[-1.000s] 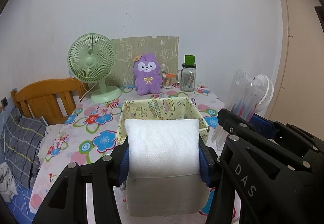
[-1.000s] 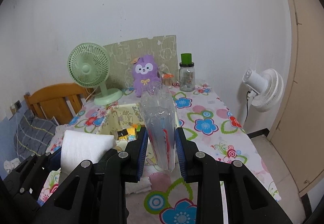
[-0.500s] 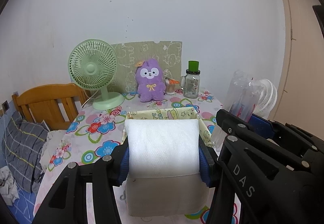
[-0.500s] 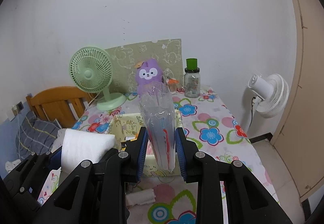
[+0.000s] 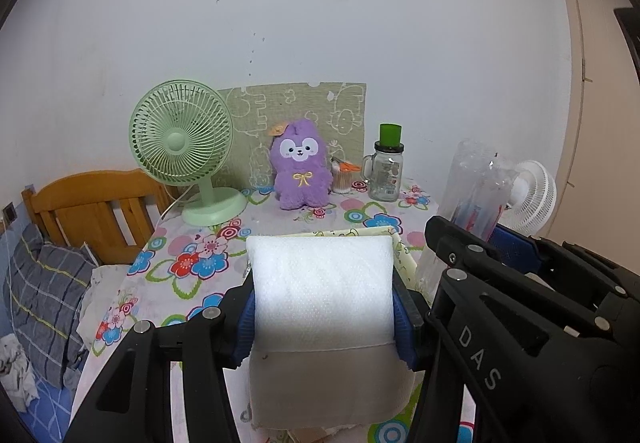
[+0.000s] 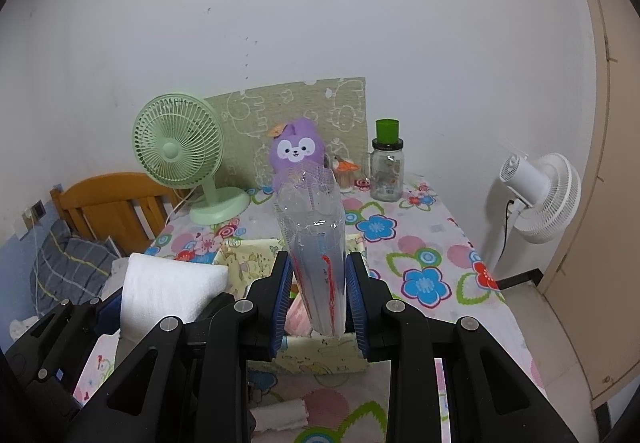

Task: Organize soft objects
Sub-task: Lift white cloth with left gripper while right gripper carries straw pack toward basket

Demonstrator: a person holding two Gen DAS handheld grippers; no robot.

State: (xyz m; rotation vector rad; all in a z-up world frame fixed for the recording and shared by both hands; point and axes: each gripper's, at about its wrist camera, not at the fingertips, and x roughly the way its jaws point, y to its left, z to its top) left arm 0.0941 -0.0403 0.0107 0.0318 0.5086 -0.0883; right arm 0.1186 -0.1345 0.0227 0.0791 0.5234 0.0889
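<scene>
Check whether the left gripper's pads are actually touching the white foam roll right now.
Touching. The left wrist view shows the left gripper with a blue pad pressed against each side of the white foam roll, no gap visible.

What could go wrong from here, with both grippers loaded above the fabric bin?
The clear plastic bag is pinched only near its lower end by the right gripper and stands tall, so it may flop or slip. The white foam roll fills the left gripper and hides most of the yellow fabric bin from that camera, so lowering could miss it. The grippers sit close and might collide.
</scene>
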